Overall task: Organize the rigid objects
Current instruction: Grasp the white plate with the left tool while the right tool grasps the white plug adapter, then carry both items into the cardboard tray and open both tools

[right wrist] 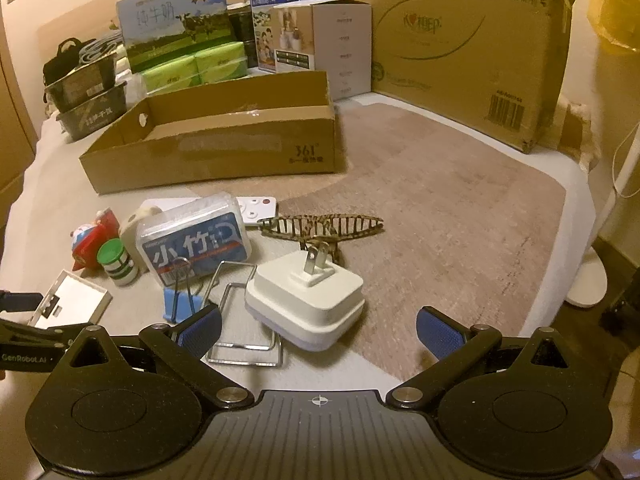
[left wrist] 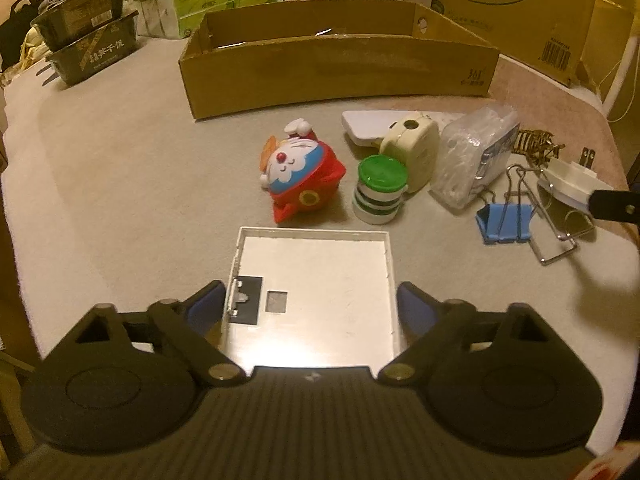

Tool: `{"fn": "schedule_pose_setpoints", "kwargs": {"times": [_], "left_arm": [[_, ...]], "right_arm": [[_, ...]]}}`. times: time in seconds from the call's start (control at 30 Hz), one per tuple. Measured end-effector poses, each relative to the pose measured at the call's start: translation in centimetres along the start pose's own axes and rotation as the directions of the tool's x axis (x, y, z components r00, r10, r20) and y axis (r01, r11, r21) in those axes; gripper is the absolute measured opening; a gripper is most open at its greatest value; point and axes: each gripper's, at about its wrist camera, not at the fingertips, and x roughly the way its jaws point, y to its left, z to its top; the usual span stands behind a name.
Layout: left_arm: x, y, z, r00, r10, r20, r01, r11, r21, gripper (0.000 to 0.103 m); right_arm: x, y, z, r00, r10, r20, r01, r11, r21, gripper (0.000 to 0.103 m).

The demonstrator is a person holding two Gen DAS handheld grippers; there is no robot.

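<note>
White plate (left wrist: 320,280) flat, hollow upward

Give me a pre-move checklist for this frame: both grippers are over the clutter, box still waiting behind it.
1. Left gripper straddles the white plate, one pad on each side: ok.
2. Left pads pressing the plate: cannot tell; a thin gap seems to remain on both sides.
3. Right gripper open, charger between its fingers, untouched: ok.
4. Binder clip wire loops lie under the right gripper's left finger, close to the charger; may snag: not ok.
5. Cardboard box open on top, with room inside: ok.
6. Toy and green-lid jar stand beyond the plate, clear of the left gripper: ok.
</note>
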Motion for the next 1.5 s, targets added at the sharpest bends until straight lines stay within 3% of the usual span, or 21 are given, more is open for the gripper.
{"fn": "schedule_pose_setpoints", "kwargs": {"times": [0.43,0.73,0.8,0.83,1.13,1.37,1.5], "left_arm": [[-0.7,-0.3,0.1,1.000,0.005,0.003,-0.005,0.999,-0.037,0.086],[-1.4,-0.8,0.6,1.000,0.002,0.016,-0.002,0.999,-0.035,0.086],[-1.5,-1.0,0.8,1.000,0.003,0.016,-0.002,1.000,-0.031,0.086],[-1.6,-1.1,0.8,1.000,0.003,0.019,-0.003,1.000,-0.031,0.086],[-3.7,-1.2,1.4,0.998,0.008,0.056,-0.005,0.999,-0.040,0.086],[-5.1,-0.9,3.8,0.994,0.014,0.106,-0.010,0.999,-0.044,0.086],[-5.5,-0.1,6.8,0.988,0.016,0.150,-0.008,0.998,-0.055,0.086]], "right_arm": [[3.5,-1.2,1.0,0.998,0.060,-0.023,-0.059,0.997,0.042,0.102],[4.5,-2.3,0.8,0.993,0.113,-0.028,-0.112,0.993,0.043,0.091],[4.5,-2.5,0.7,0.990,0.139,-0.025,-0.138,0.990,0.044,0.079],[4.4,-2.6,0.7,0.988,0.155,-0.024,-0.154,0.987,0.042,0.079],[1.7,-2.1,0.9,0.993,0.108,0.038,-0.108,0.994,0.010,0.079],[-0.4,-1.3,2.8,0.989,0.116,0.090,-0.115,0.993,-0.011,0.079],[-0.2,-0.5,5.0,0.984,0.139,0.115,-0.135,0.990,-0.043,0.079]]}}
